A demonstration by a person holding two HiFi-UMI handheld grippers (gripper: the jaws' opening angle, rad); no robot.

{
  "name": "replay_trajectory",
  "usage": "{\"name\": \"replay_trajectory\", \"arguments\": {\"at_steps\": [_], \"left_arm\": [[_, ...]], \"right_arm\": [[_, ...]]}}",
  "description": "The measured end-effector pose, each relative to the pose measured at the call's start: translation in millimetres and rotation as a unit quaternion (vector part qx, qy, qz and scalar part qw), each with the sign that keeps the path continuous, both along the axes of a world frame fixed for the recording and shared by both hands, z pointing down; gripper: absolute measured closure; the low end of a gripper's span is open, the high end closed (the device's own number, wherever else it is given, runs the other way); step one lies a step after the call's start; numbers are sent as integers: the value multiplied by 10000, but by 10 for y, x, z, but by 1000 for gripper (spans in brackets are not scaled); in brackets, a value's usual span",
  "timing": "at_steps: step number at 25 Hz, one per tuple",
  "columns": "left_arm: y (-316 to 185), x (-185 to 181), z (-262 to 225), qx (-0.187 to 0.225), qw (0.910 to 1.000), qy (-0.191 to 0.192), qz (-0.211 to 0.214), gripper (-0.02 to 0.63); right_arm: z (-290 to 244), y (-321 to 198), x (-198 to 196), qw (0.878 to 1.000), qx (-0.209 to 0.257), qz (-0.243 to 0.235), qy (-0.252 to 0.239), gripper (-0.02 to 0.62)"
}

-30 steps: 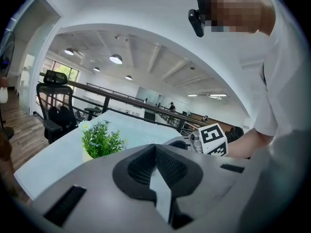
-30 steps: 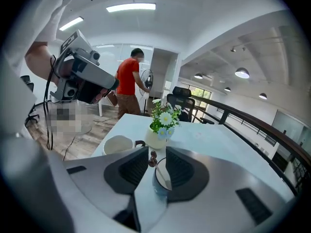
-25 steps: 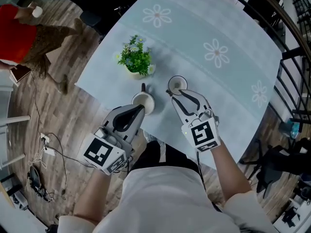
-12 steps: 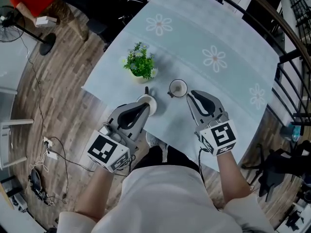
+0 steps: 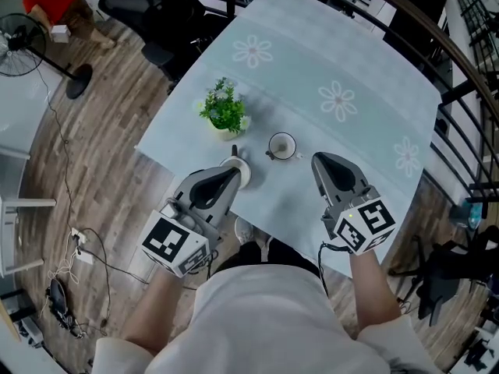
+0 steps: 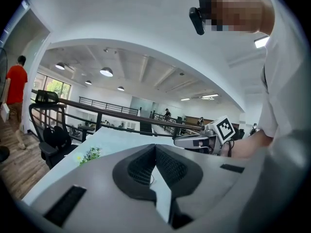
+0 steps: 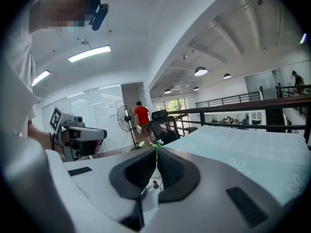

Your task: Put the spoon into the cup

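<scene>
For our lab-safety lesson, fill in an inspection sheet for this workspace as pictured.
Surface: table under a pale flowered cloth.
Job's things: two white cups, the far cup and the near cup; a dark stem at the near cup's rim, maybe the spoon.
Clutter: potted plant.
Grippers: left gripper shut, empty; right gripper has just been closing, now shut, empty.
Cables: loose cables left of the table.
Surroundings: office chairs, fan, railing.

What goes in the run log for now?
left tool: shut, empty | right tool: just closed, empty | spoon: seems to stand in left cup | right cup: untouched
</scene>
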State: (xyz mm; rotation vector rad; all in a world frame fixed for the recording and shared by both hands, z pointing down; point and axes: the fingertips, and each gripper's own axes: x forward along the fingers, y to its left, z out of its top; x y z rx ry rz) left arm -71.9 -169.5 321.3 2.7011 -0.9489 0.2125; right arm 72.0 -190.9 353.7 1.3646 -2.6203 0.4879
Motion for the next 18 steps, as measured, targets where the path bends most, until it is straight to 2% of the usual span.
{"name": "replay_trajectory", "arguments": {"at_steps": [10, 18], "left_arm": [[135, 35, -87, 86, 10000, -6, 37, 585], [164, 69, -107, 119, 9999, -6, 55, 584]], "right_arm": [[-195, 205, -75, 9992, -8, -232, -329, 572], [-192, 272, -186, 9985, -80, -426, -341, 572]]}}
